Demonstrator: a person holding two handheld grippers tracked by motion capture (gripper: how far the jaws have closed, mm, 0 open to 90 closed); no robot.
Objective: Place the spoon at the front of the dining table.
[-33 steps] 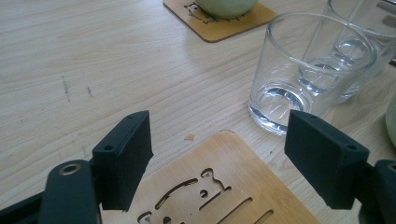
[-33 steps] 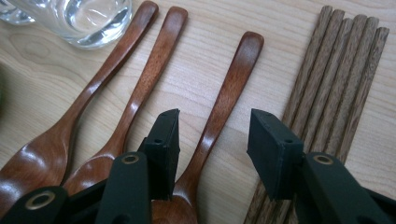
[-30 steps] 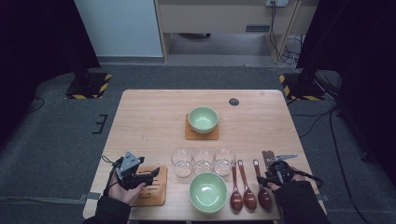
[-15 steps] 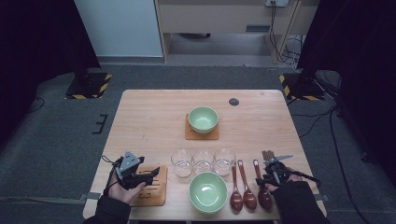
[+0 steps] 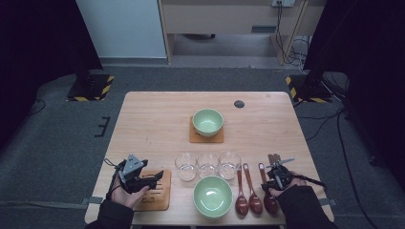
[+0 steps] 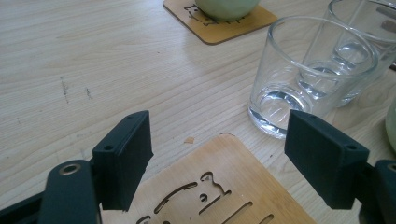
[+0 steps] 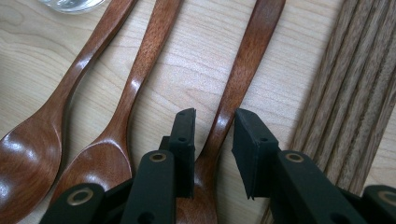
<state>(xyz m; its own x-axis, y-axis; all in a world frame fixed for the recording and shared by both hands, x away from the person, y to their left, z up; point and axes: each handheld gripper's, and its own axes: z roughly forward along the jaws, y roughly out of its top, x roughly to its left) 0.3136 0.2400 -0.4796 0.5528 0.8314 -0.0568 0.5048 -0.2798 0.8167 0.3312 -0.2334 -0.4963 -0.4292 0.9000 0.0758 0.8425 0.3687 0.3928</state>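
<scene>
The right gripper has just been closing about the handle of the rightmost spoon, lying beside the chopsticks; contact is not yet confirmed. A firm pinch is required before lifting. The left gripper is held wide open, empty, over the coaster.

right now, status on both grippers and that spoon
Right gripper jaws just closing astride the rightmost spoon handle, not yet pinching. Left gripper open over coaster. Chopsticks close alongside.

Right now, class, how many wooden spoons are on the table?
3, side by side at the near right edge: left spoon beside the near bowl, middle spoon, right spoon, its handle between the right tongs. None seems hidden.
</scene>
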